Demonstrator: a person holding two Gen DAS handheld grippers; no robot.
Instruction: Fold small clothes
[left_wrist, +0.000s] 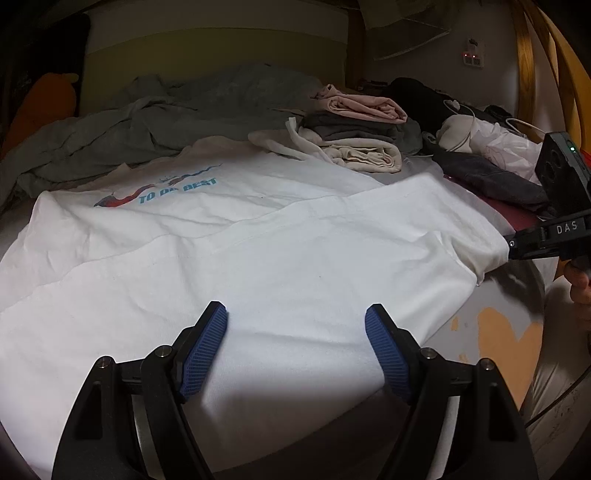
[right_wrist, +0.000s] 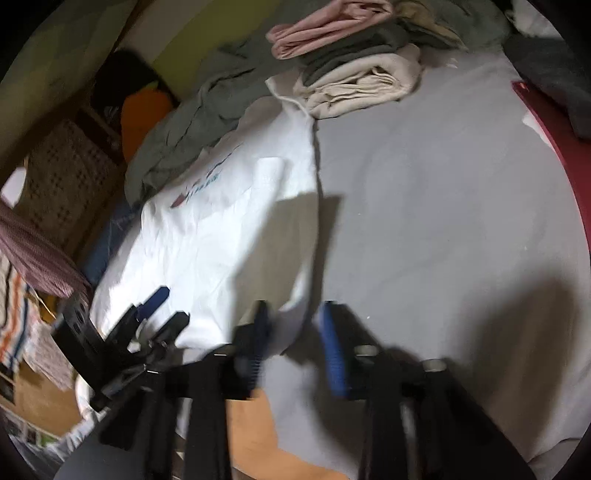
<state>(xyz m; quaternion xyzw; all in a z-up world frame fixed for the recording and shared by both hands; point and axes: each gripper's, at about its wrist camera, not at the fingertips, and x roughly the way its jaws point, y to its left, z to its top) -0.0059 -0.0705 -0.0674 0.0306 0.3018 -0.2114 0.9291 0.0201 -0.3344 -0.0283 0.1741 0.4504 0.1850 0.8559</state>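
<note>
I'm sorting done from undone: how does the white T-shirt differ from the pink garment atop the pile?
The white T-shirt lies spread wide, only partly folded; the pink garment is folded compact. The white T-shirt rests on the grey sheet; the pink garment tops a stack of folded clothes. The white T-shirt bears a print; the pink garment looks plain.

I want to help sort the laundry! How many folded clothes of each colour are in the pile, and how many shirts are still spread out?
Pink folded piece: 1
Grey folded piece: 1
Cream folded piece: 1
white T-shirt, spread out: 1
Total: 4, as far as the pile shows
</note>
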